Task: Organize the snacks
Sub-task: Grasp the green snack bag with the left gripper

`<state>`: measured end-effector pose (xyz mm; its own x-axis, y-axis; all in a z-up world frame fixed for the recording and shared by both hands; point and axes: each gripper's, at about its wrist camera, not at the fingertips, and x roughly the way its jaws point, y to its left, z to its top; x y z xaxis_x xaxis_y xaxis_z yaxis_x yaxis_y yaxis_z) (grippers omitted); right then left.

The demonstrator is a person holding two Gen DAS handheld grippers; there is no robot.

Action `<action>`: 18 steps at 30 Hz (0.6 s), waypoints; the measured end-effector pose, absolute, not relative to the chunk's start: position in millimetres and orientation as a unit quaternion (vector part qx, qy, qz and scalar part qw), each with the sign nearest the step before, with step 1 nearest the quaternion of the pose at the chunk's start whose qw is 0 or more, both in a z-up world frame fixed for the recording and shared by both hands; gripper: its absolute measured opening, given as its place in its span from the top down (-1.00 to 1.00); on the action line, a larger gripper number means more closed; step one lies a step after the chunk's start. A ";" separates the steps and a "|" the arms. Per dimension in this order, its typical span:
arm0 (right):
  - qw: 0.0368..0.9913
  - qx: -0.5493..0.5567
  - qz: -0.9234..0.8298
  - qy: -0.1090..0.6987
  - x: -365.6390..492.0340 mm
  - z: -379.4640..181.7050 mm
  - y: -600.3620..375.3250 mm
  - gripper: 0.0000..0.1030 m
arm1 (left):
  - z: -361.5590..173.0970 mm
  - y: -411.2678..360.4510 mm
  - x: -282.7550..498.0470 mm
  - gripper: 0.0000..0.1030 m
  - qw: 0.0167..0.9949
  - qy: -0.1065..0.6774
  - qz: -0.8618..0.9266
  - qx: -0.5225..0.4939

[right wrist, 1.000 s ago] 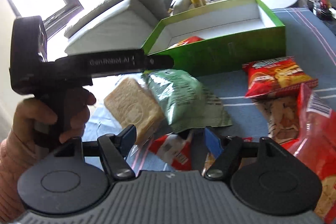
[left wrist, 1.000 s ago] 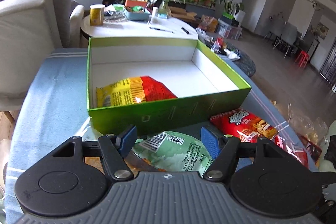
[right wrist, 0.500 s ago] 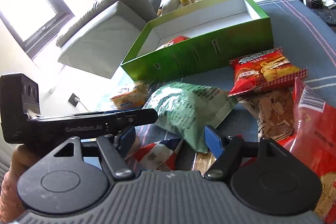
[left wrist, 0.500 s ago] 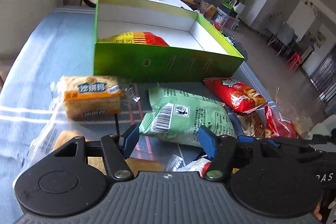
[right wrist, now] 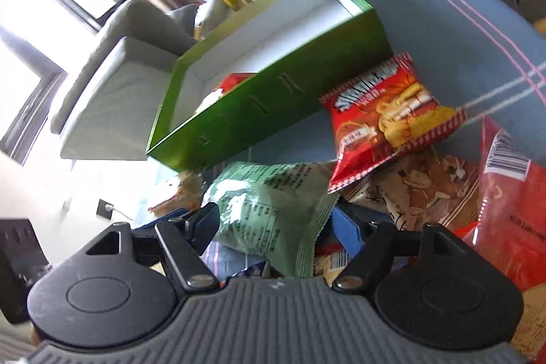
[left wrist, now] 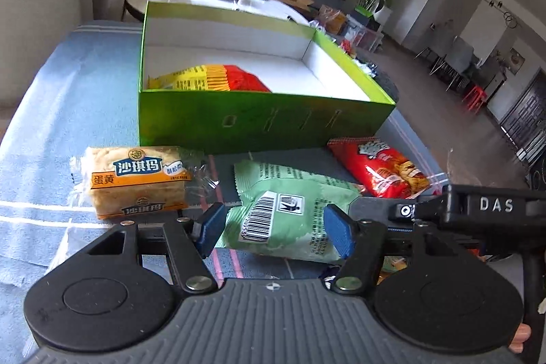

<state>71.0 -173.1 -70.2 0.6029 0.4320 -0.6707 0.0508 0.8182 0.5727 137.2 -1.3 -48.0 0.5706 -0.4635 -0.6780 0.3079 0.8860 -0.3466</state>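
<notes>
An open green box [left wrist: 266,121] stands on the blue cloth with a yellow-and-red bag [left wrist: 211,79] inside at its left end. In front of it lie a wrapped yellow cake [left wrist: 136,179], a pale green bag [left wrist: 290,210] and a red snack bag [left wrist: 385,169]. My left gripper [left wrist: 274,231] hovers over the green bag's near end with its jaws opening, the pads clear of the bag. The right gripper [right wrist: 274,231] is open, and the green bag [right wrist: 269,200] lies between its fingers. The right gripper's black body [left wrist: 477,207] reaches in from the right.
Right of the green bag lie a clear bag of chips [right wrist: 426,190] and a large red bag [right wrist: 512,210]. A grey sofa [right wrist: 112,84] stands to the left. A cluttered round white table [left wrist: 273,9] and plants sit behind the box.
The right gripper has rolled, tilting its view, and closed in on the green bag. The left gripper has tipped down from the box edge to the snacks, jaws a little narrower.
</notes>
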 end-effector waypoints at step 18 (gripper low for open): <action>0.862 0.218 0.125 0.440 86.0 -75.3 -170.0 -0.42 | -46.5 -4.5 103.2 -0.21 0.880 0.397 -0.248 -0.085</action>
<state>86.0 -170.0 -75.3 0.5815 0.4073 -0.7043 -0.0232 0.8736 0.4861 103.2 -4.5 -46.5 0.5618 -0.5042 -0.6559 0.3699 0.8622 -0.3461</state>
